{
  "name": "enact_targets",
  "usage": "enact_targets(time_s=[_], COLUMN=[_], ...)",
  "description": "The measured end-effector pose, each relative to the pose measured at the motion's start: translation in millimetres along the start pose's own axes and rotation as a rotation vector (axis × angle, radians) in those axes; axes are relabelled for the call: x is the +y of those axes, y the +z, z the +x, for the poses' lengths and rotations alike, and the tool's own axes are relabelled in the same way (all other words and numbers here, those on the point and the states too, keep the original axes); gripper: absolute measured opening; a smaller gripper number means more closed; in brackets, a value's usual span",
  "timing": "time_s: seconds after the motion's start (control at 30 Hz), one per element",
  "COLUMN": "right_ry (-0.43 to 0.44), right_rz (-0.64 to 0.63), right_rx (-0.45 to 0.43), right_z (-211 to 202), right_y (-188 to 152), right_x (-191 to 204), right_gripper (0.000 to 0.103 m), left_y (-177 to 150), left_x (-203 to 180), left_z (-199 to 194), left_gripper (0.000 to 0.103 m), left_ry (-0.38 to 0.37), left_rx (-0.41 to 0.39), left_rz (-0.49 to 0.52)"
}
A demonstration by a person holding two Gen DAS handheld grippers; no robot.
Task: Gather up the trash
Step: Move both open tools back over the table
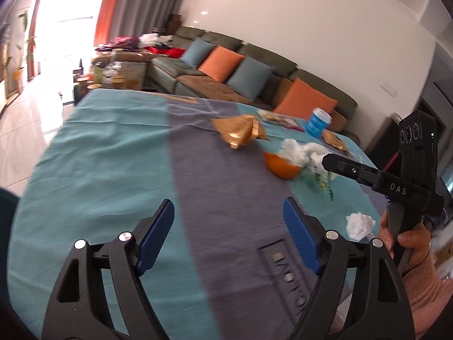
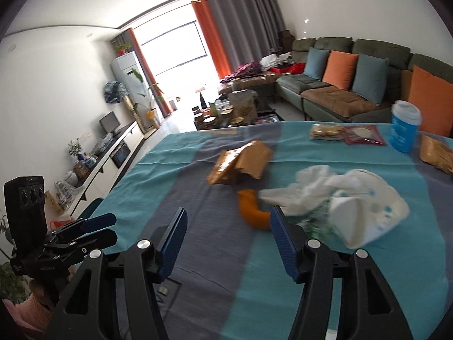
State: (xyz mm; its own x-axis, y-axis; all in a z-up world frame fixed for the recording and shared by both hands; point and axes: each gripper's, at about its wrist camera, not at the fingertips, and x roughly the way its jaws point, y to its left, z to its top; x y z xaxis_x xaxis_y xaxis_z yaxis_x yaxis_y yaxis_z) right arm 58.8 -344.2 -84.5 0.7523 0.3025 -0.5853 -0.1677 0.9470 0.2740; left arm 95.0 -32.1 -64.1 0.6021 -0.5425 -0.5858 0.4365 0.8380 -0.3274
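Both my tools are hanging over the bench (image 1: 93, 153) with nothing in them: the left tool (image 1: 228, 223) has its blue pads spread wide over bare teal and purple cloth, and the right tool (image 2: 228, 232) is parted too, just not as far. The trash is all ahead of me and off to the right. There's a crumpled gold wrapper (image 2: 240, 161) mid-bench, an orange peel (image 2: 250, 208) just past my right tool's fingertip, and a white plastic bag (image 2: 342, 198) heaped right next to the peel. A small white tissue wad (image 1: 359, 225) sits close to my right hand (image 1: 407, 243). Further back a blue cup (image 2: 403, 129) stands upright near some flat snack packets (image 2: 348, 134).
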Motion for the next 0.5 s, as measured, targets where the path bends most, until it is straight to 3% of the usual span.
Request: enact_targets(time_s=[0.23, 0.5], right_ry=[-0.106, -0.071], right_rz=[0.098, 0.121], right_rx=[-0.025, -0.021], right_z=[-27, -26], right_y=[-17, -19], right_x=[-71, -97], right_gripper=[0.059, 0.059], left_y=[15, 41], left_x=[-55, -69], left_z=[64, 125], left_gripper=[0.075, 0.063], left_ry=[-0.08, -0.102], left_rx=[0.092, 0.185], left_rz=[0.057, 0.003])
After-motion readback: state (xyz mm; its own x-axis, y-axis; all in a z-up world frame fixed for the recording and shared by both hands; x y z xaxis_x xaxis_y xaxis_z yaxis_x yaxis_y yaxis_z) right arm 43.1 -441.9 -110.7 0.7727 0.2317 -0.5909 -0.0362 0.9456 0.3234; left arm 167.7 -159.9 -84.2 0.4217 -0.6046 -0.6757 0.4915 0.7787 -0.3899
